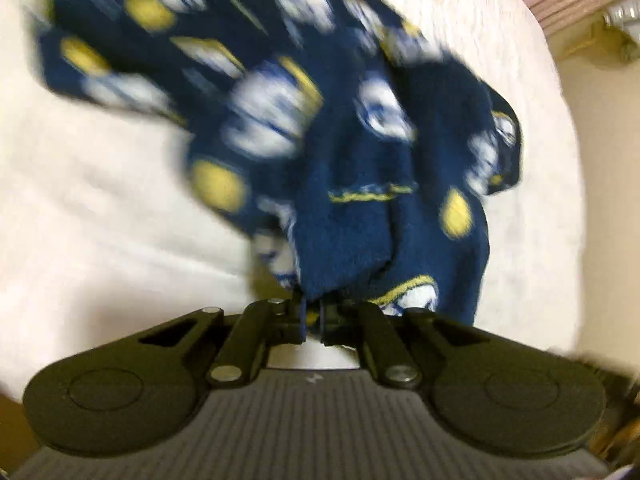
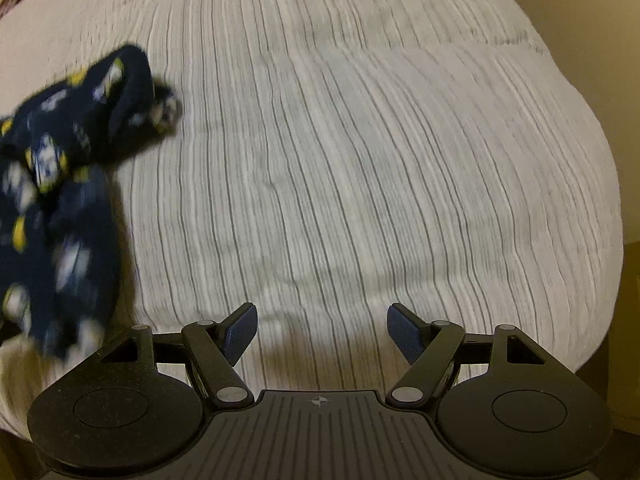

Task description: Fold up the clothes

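Left gripper (image 1: 313, 317) jaws pinching an edge of the navy patterned garment (image 1: 280, 100), bunched near the left edge of the striped bedspread (image 2: 360, 160); right gripper (image 2: 322, 330) jaws spread, holding nothing; likely spreading step, next needing a second-edge grasp.

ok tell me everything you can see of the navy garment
The garment is soft, fleece-like navy fabric printed with blurred white and yellow shapes, with yellow trim on one hem. It is bunched and unfolded on the white striped bedspread. The left gripper is shut on one edge; the open right gripper is clear of it.
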